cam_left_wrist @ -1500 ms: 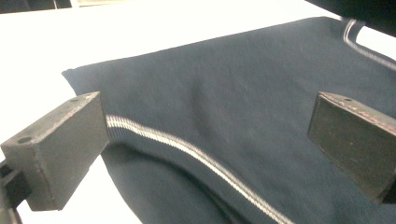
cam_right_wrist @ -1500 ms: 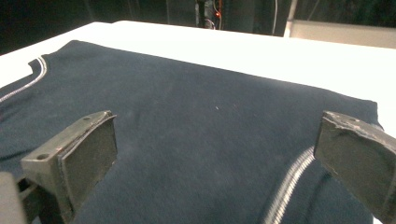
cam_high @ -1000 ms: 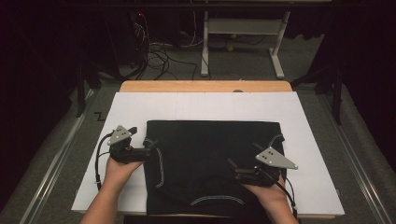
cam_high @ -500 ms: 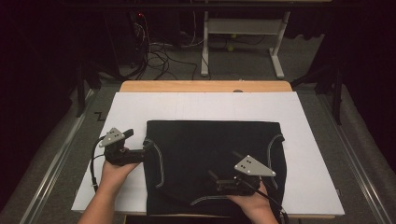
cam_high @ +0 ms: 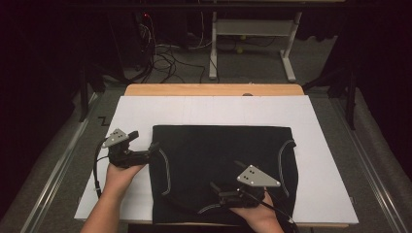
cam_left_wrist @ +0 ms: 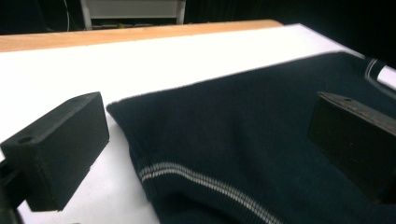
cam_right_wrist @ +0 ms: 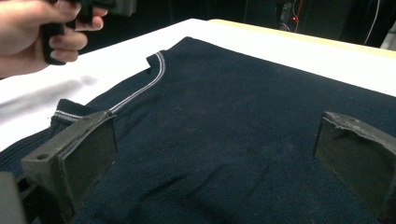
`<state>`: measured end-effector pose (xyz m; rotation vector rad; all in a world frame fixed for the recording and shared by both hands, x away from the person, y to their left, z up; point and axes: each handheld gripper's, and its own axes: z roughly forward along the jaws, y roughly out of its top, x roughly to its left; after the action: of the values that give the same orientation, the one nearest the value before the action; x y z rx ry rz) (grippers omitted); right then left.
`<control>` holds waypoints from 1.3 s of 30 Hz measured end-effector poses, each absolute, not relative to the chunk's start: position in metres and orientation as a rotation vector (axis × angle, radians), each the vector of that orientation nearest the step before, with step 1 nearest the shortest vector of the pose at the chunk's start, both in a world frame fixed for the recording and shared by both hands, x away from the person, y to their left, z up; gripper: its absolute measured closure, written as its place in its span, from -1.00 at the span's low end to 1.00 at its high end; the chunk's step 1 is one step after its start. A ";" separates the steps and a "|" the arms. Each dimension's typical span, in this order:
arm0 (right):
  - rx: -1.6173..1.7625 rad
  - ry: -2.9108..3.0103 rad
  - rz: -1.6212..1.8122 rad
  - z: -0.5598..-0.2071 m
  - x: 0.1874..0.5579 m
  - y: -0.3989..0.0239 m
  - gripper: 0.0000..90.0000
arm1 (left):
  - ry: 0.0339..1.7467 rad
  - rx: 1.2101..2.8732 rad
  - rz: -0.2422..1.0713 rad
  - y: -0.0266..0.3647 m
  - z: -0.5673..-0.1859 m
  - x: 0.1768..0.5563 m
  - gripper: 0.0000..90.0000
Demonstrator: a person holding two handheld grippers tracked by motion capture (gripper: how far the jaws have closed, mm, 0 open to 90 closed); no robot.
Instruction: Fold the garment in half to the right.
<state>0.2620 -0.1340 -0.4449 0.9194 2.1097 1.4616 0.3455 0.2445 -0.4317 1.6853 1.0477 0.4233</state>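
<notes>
My left gripper (cam_high: 154, 147) has jaws wide apart, nothing held, straddling the dark sweater (cam_high: 221, 170) edge at 9 o'clock. My right gripper (cam_high: 214, 188), jaws equally wide and empty, sits over the sweater's 6 o'clock hem. Sweater lies flat on the white board (cam_high: 209, 109).

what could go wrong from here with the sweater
1. The left gripper sits open at the sweater edge, one jaw over the white sheet; closing there may pinch only the trim or miss the cloth.
2. The right gripper is open over the flat middle near the front edge; it may grab a single layer, so a fold comes out uneven.
3. The sweater's near edge lies at the table's front; a pull toward the person could drag it off.
</notes>
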 end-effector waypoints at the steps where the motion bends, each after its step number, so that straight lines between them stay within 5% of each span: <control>1: 0.918 2.111 1.460 -0.445 0.262 -0.134 -1.00 | 1.054 1.683 0.436 0.244 -0.430 0.347 -1.00; 13: 0.906 2.136 1.460 -0.448 0.256 -0.129 -1.00 | 1.160 1.709 0.499 0.236 -0.424 0.388 -1.00; 30: 0.902 2.160 1.469 -0.450 0.255 -0.126 -1.00 | 1.425 1.846 0.342 0.232 -0.469 0.438 -0.93; 39: 0.905 2.165 1.466 -0.451 0.254 -0.125 -1.00 | 1.436 1.889 0.343 0.221 -0.479 0.443 -0.54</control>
<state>0.2538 -0.1246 -0.4512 0.9051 2.1648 1.4665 0.4435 0.2209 -0.4785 1.8891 1.4358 0.3432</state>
